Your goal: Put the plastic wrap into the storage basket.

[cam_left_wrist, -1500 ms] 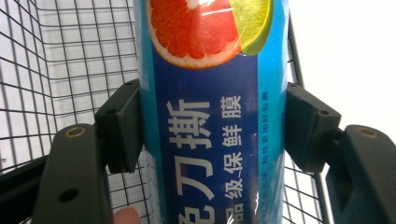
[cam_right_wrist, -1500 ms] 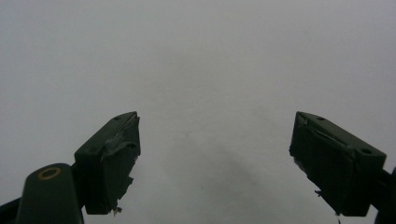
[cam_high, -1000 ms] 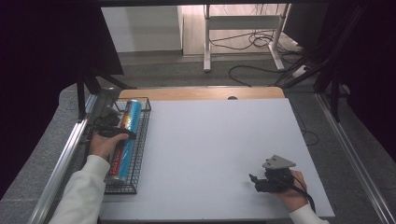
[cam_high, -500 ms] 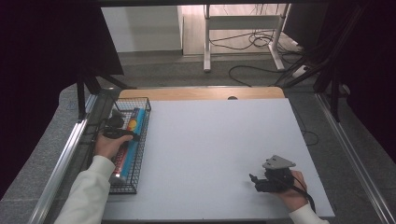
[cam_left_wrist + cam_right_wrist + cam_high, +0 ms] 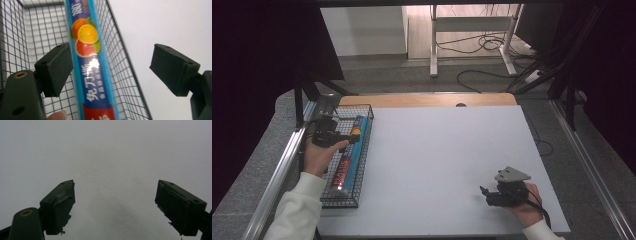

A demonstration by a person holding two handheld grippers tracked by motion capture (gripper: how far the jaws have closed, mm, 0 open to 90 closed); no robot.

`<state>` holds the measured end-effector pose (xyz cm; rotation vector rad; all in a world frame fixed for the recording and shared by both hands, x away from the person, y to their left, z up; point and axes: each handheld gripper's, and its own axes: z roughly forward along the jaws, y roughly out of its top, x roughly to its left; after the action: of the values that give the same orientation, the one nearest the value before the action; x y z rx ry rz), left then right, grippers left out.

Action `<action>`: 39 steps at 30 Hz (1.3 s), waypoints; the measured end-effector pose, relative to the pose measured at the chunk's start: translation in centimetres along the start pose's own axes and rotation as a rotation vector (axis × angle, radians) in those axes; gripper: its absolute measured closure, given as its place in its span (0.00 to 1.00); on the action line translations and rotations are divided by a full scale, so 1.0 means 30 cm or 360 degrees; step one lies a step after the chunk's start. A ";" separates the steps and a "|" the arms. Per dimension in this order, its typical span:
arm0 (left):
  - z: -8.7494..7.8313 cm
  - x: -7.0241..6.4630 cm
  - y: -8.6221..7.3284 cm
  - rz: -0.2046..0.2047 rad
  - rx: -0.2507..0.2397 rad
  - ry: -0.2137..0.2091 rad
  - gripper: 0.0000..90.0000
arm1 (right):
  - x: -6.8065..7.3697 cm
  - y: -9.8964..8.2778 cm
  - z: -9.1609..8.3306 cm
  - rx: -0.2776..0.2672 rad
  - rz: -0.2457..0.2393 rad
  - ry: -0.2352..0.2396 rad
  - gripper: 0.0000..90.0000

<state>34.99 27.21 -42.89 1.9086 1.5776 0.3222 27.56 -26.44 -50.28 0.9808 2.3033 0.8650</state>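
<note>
A long blue box of cling film (image 5: 349,154) with orange and grapefruit pictures (image 5: 86,37) lies lengthwise in a black wire basket (image 5: 363,150) at the table's left edge. My left gripper (image 5: 343,138) hovers over the basket, open, its jaws spread wide above the box (image 5: 93,75) without touching it. My right gripper (image 5: 484,194) rests low over the white table near the front right, open, with nothing between its jaws (image 5: 115,207).
The white tabletop (image 5: 442,150) stretches between the two hands. A wooden strip (image 5: 427,100) runs along the far edge. Metal rails (image 5: 277,175) flank the table, and cables lie on the floor beyond.
My left gripper has drawn back toward the person and to the left, over the basket. The box stays in the basket. The right gripper has not moved.
</note>
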 end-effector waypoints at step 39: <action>0.102 -0.537 -0.355 0.0665 0.0036 -0.0528 0.20 | 0.005 -0.006 -0.012 -0.0032 -0.0024 0.0009 0.19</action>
<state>24.22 11.87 -48.44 2.1716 0.9695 0.1483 27.16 -26.53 -50.18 0.9525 2.2995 0.8837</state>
